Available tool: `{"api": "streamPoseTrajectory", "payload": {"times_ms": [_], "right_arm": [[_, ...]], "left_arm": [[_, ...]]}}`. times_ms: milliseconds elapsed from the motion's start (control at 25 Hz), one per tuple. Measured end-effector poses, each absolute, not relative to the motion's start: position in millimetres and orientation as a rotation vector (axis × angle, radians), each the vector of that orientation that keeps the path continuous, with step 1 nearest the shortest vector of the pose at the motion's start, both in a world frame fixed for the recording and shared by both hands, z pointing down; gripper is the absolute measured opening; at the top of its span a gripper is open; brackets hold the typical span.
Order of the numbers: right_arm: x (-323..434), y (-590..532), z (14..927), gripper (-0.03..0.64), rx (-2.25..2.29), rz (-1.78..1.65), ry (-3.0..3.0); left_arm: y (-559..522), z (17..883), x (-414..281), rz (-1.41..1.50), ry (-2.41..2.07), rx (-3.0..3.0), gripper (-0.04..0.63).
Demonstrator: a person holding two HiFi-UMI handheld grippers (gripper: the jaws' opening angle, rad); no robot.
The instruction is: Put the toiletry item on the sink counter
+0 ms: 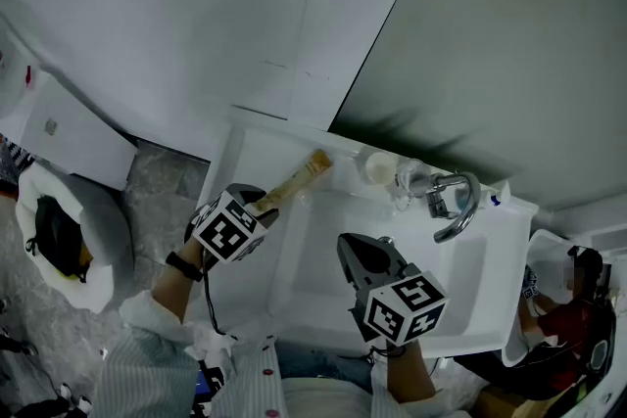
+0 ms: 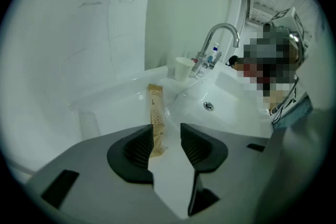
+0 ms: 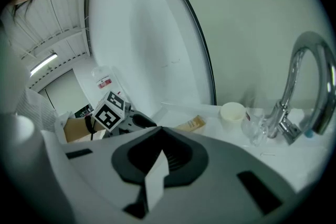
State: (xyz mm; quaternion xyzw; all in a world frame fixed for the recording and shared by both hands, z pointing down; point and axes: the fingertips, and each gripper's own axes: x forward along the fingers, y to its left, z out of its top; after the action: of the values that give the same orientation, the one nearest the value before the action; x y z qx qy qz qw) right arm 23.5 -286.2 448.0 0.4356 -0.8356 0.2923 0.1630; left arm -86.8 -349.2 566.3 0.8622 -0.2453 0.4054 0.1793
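Observation:
The toiletry item is a tan tube [image 1: 294, 179] lying flat on the white sink counter [image 1: 251, 150], left of the basin. My left gripper [image 1: 261, 202] is at the tube's near end, jaws open. In the left gripper view the tube [image 2: 155, 113] runs out from between the pads, close against the left one, with a gap to the right one; my left gripper [image 2: 167, 144] does not clamp it. My right gripper [image 1: 349, 246] hovers over the basin with its jaws shut and nothing in them [image 3: 161, 153]. The right gripper view also shows the tube [image 3: 191, 124].
A chrome faucet [image 1: 457, 207] stands at the back of the basin [image 1: 323, 259], with a white cup [image 1: 377, 168] and a clear glass [image 1: 409, 177] beside it. A bin with a dark liner [image 1: 61, 235] stands on the floor at left, another bin [image 1: 573, 294] at right.

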Motion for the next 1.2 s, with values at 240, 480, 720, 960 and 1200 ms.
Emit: {"api": "streamPoseTrajectory", "payload": {"times_ms": [240,480,720,960,1200], "right_arm": [[23.6,-270.9,436.5,0.009,1.270,0.810,-2.409],[17.6,-255.3,427.1,0.009,1.279,0.785,-2.451],[13.1,-246.8,413.6,0.009,1.294,0.756,-2.500],[8.0,-244.8,394.7,0.011,1.302,0.688,-2.554],[7.5,-243.4,365.1,0.009,1.324,0.601,-2.608]], "left_arm": [[-328.7,547.7,-88.1,1.124,-0.722,2.464,0.170],[-308.0,519.5,-88.0,1.046,-0.801,2.490,0.153],[-288.9,483.9,-82.2,0.929,-0.880,2.527,0.140],[-272.6,436.5,-70.9,0.759,-0.944,2.597,0.122],[-256.9,378.8,-57.9,0.479,-0.983,2.654,0.091]]}}
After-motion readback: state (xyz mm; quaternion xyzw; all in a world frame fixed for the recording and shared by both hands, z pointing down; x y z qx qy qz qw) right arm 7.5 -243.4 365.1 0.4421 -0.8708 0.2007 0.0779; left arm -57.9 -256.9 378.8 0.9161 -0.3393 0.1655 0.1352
